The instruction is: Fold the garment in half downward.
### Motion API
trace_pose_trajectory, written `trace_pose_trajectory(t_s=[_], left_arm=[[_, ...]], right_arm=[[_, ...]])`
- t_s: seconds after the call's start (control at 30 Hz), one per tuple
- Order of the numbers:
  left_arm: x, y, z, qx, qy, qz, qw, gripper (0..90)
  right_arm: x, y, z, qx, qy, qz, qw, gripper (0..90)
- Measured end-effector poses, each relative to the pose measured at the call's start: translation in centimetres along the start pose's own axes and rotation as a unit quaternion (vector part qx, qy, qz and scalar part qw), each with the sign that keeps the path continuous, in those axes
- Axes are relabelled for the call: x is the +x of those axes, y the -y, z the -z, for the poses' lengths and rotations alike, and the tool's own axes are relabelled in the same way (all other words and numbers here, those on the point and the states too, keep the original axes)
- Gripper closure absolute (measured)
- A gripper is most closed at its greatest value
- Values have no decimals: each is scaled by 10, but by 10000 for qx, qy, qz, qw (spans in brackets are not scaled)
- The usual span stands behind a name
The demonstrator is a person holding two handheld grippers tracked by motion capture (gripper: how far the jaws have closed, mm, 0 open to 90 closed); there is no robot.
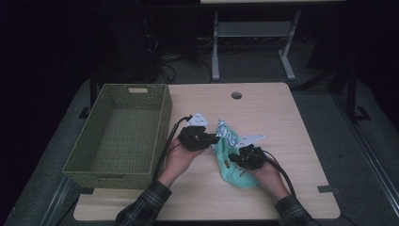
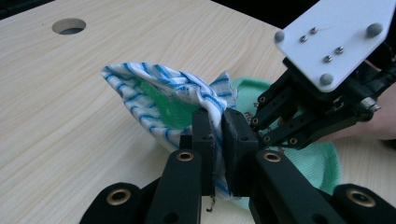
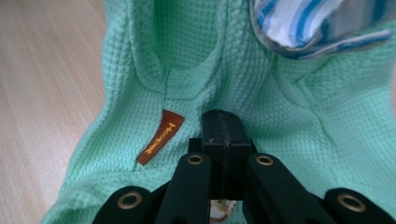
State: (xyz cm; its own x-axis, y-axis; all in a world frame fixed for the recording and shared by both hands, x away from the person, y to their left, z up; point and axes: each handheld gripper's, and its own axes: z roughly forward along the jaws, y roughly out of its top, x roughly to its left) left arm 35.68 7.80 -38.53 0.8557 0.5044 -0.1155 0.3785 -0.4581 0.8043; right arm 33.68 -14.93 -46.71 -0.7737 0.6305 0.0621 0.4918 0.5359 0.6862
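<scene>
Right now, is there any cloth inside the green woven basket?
No: the high view shows the green basket with a bare woven bottom, while the striped cloth and the mint cloth lie on the table.

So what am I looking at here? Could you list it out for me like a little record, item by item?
surface: light wooden table with a round hole
basket: green woven basket at the table's left edge, nothing seen inside
cloths: blue-and-white striped cloth lying over a mint-green waffle cloth
label: orange tag sewn on the green cloth
left gripper: jaws shut on the striped cloth, lifting its edge
right gripper: jaws closed, pinching the green cloth
person: plaid sleeves, one gripper in each hand
</scene>
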Motion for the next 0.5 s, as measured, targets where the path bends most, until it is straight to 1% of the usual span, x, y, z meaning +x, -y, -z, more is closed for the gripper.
trace_pose_trajectory(t_s=[0.03,0.1,0.17,0.23,0.3,0.33,0.37,0.43,0.47,0.5], left_arm=[[1,1,0,25,4,5,10000,838],[2,2,0,6,-11,32,10000,838],[3,2,1,0,-14,38,10000,838],[4,3,3,7,-41,49,10000,838],[5,3,5,49,-118,27,9999,838],[5,2,6,53,-155,40,9999,837],[7,2,8,18,-198,69,9998,837],[10,2,12,-2,-242,75,9997,837],[10,2,13,-4,-279,99,9996,837],[12,1,16,-18,-329,60,9994,837]], right_arm=[[0,0,2,-10,12,-4,10000,895],[-2,3,11,-61,19,3,10000,895],[-4,5,20,-117,60,-44,9999,895],[-7,10,29,-92,51,-82,9999,894],[-9,18,38,-120,82,-88,9999,895],[-11,22,42,-141,67,-142,9998,895],[-13,25,45,-132,94,-125,9998,894],[-15,32,54,-108,126,-189,9997,894],[-16,35,57,-139,134,-207,9996,894],[-17,38,59,-169,146,-218,9995,894]])
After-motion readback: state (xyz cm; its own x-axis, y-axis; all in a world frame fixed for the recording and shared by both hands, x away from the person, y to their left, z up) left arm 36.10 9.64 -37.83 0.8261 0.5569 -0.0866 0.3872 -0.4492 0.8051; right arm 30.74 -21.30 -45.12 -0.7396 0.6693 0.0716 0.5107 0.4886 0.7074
